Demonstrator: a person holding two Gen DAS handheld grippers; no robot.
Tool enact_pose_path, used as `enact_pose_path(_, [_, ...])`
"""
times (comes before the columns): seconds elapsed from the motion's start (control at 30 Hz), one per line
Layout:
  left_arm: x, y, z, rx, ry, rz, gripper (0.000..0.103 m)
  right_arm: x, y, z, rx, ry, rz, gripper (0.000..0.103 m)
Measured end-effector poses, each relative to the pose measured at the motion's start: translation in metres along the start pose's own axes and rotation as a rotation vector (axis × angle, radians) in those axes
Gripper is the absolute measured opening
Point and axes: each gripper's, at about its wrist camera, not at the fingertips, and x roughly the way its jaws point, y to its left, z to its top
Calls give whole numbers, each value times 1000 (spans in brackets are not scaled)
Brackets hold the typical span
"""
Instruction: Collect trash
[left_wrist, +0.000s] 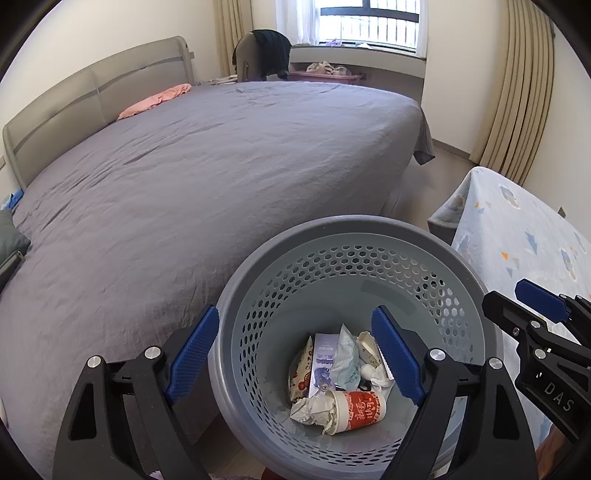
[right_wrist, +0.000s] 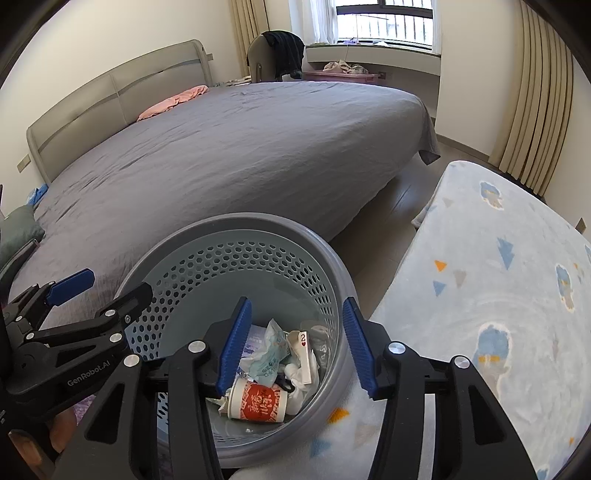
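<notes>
A grey perforated waste bin stands between the bed and a blanket-covered surface. At its bottom lie a red and white paper cup, crumpled paper, a pale wrapper, a blue and white packet and a small card box marked with a red 2. My left gripper hangs open over the bin's left side, with nothing between its blue pads. My right gripper is open above the bin's right side, also holding nothing.
A wide bed with a grey sheet fills the left and middle. A light blue patterned blanket covers a surface touching the bin's right side. A strip of bare floor runs between them toward the curtains.
</notes>
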Motion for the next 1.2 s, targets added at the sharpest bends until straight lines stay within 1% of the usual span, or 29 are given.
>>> enact_pose_path(0.07, [0,0,0,-3,0,-1,87,0,0,0,-1,-1,0,54])
enact_pose_path(0.33, [-1,3,0,-9,-9,7,90,0,-1,-1,2,0,-5,58])
enact_pose_path(0.47, [-2,3,0,-8,-17,18,94,0,-1,-2,7,-1,-7,62])
enact_pose_path(0.57, [-3,3,0,-7,-22,32,95,-1,-1,-2,4,-6,-24,63])
enact_pose_path(0.67, [-4,4,0,-14,-27,50,96,-1,1,-2,1,-18,-65,66])
enact_pose_path(0.7, [-4,4,0,-16,-29,56,95,-1,2,-3,-2,-19,-80,66])
enact_pose_path(0.8, [-6,5,0,-21,-39,67,96,0,5,-4,-4,-16,-92,66])
enact_pose_path(1.2, [-6,6,1,-24,-36,85,97,0,8,-5,-1,-18,-108,66])
